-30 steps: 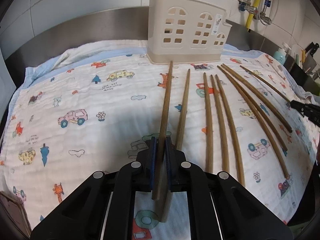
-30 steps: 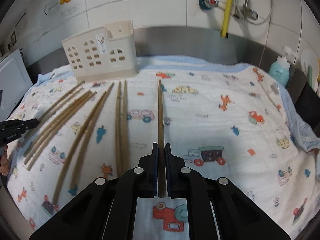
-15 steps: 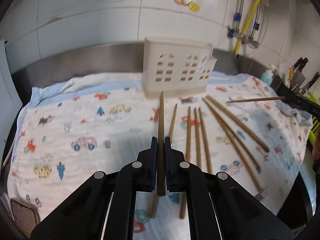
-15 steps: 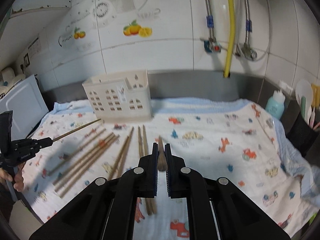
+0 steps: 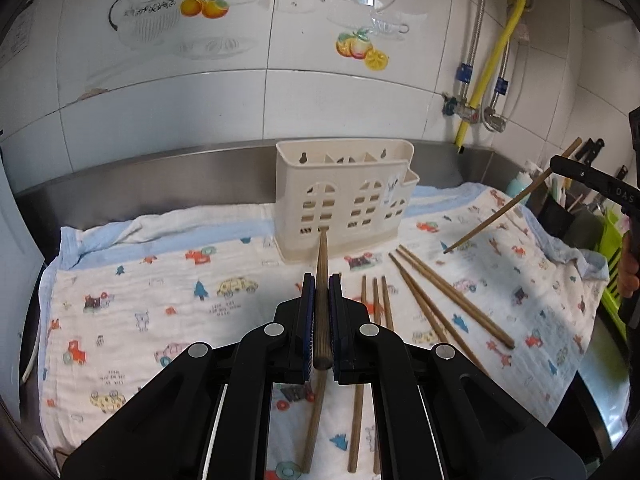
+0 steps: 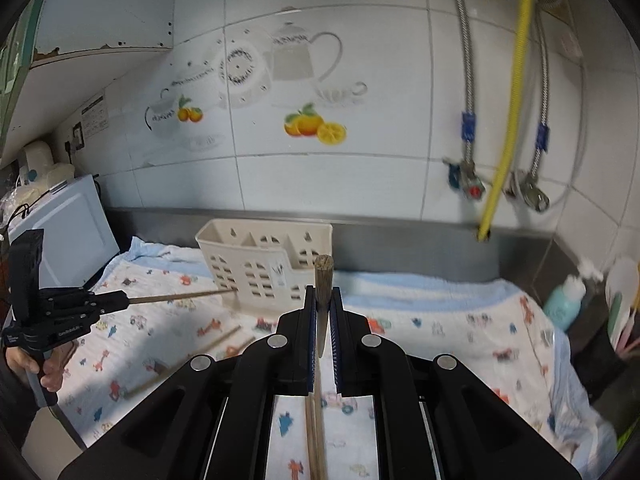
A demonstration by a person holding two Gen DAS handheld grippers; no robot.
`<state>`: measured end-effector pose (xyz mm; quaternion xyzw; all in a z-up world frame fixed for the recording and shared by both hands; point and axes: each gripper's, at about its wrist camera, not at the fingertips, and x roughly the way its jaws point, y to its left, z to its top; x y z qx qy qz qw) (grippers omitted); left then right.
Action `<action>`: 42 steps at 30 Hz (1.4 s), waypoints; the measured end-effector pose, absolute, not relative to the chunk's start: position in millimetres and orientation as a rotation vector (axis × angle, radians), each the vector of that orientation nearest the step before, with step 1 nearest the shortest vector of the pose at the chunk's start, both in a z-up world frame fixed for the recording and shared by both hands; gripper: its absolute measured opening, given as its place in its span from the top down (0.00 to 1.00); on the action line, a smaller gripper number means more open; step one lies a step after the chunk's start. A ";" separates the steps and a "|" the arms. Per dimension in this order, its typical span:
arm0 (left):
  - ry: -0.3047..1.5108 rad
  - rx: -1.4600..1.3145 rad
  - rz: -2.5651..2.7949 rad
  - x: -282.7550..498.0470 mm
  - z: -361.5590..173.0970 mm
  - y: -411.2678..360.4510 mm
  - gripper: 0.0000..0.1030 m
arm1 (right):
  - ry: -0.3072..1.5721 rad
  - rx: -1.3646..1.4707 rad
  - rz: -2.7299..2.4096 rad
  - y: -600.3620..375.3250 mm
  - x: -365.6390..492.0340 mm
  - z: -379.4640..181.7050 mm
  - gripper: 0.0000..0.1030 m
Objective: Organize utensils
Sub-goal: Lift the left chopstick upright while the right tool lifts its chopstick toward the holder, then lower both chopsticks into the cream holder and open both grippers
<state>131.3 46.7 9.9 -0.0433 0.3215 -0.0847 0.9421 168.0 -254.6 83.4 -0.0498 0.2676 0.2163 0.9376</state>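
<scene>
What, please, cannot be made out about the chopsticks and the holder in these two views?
- Left wrist view: the left gripper body covers the near ends of the loose chopsticks.
- Both views: the cutlery holder walls hide its contents.
- Right wrist view: motion blur smears the cloth print.

The cream plastic utensil caddy [image 5: 346,200] stands open-topped against the steel backsplash [image 5: 160,180], seemingly nothing above it, while loose brown wooden chopsticks [image 5: 448,296] clutter the printed cloth [image 5: 140,312] to its right; the left stays bare.
</scene>
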 end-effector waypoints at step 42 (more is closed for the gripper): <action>0.487 -0.044 -0.059 261.4 138.0 35.3 0.95 | 0.637 -0.162 0.447 -191.7 303.2 100.9 0.94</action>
